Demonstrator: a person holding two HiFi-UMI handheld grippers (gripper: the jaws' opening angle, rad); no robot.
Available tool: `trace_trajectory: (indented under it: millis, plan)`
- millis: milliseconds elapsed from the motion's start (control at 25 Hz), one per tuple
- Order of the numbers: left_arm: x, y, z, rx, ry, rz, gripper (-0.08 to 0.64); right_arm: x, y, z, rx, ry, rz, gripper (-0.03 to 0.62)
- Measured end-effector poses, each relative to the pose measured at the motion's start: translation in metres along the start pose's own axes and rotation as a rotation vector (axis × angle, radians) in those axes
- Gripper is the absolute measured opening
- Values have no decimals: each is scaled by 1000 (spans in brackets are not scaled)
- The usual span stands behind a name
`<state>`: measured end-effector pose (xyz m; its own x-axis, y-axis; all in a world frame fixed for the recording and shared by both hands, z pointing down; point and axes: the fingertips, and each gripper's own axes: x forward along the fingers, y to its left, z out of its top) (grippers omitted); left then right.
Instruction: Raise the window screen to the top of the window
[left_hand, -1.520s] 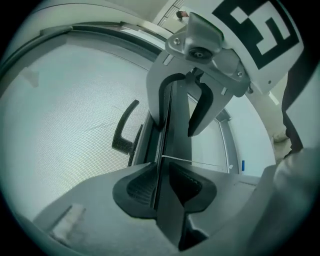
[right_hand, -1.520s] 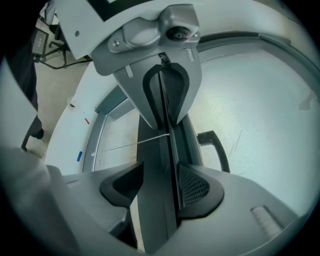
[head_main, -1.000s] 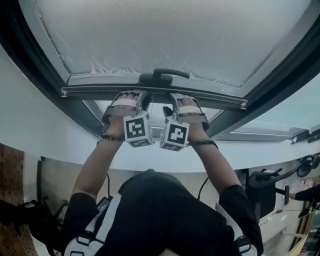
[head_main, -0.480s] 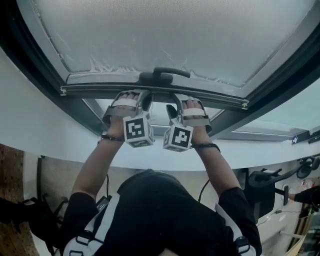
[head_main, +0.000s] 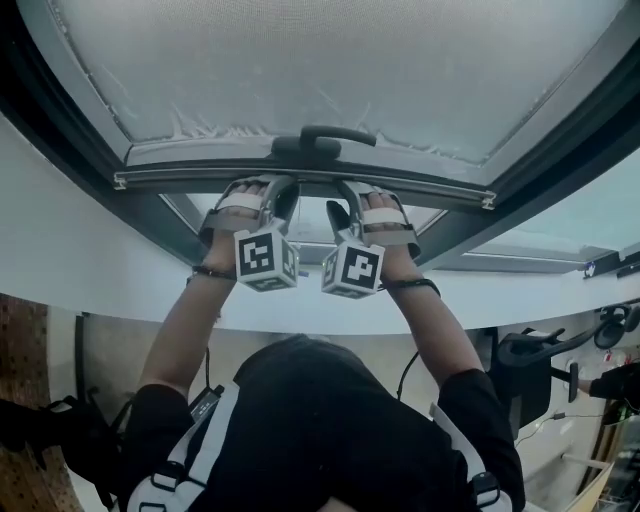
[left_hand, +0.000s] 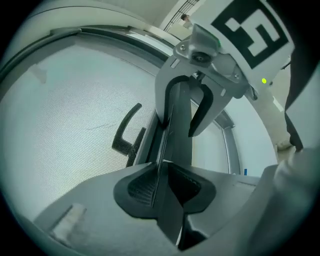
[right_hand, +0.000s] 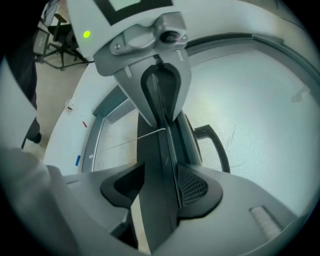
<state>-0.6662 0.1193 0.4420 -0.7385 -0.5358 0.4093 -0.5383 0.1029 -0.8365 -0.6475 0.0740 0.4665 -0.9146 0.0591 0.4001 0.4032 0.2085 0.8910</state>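
The window screen (head_main: 340, 70) has its bottom bar (head_main: 180, 180) pinched by the left claw (left_hand: 161, 185) and right claw (right_hand: 157, 192), which have just been closing, ready to push it up.

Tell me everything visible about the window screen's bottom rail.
The bottom rail is a dark, metal-looking bar lying level below pale mesh, with a black loop handle at its middle. The left tongs and right tongs, jaws having just closed further, clamp it side by side near the handle.
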Motion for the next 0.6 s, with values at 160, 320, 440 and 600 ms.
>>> trace_trajectory:
  millis: [160, 320, 440, 600]
  plan:
    - [-2, -1, 0, 58, -1, -25, 103, -2, -4, -2, 21, -21, 15, 217]
    - [-8, 3, -10, 73, 47, -2, 104, -10, -6, -20, 1, 18, -9, 242]
    - [-18, 10, -31, 63, 78, 54, 104, -18, -12, -56, 27, 61, -61, 245]
    - [-27, 19, -62, 43, 125, 111, 104, -24, -19, -105, 45, 133, -106, 249]
